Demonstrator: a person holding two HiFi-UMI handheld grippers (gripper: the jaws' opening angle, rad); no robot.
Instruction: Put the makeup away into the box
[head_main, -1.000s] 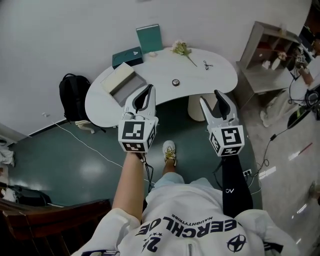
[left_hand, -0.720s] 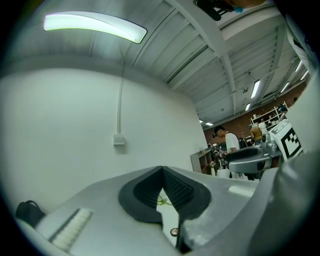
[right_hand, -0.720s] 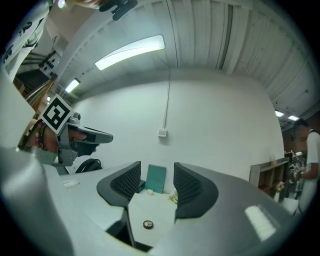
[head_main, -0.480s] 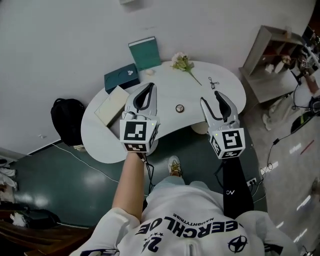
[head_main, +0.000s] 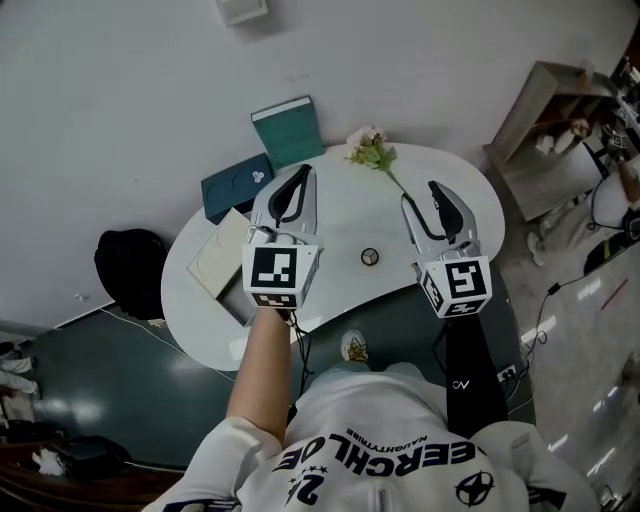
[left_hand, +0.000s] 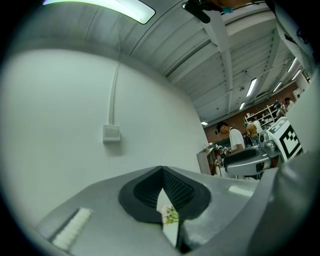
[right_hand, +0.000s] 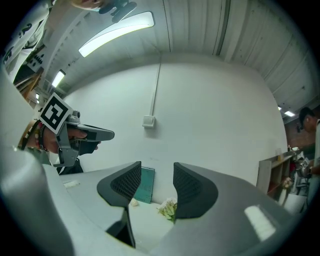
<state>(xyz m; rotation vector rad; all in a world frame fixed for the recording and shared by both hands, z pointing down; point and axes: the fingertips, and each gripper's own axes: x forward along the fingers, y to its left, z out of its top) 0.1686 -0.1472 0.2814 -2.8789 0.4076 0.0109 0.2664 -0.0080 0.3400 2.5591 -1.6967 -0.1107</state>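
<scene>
While the left gripper (head_main: 300, 173) hung over the white table (head_main: 450, 175) with its jaws closed on nothing, the right gripper (head_main: 434, 192) held its jaws apart and empty. The round compact (head_main: 370, 257) lay on the table between them, near a pale box (head_main: 218, 258).

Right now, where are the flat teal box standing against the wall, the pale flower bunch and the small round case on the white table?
flat teal box (head_main: 288, 130), head view, middle of its front face.
pale flower bunch (head_main: 366, 146), head view, on the blossoms.
small round case (head_main: 370, 257), head view, its centre.
</scene>
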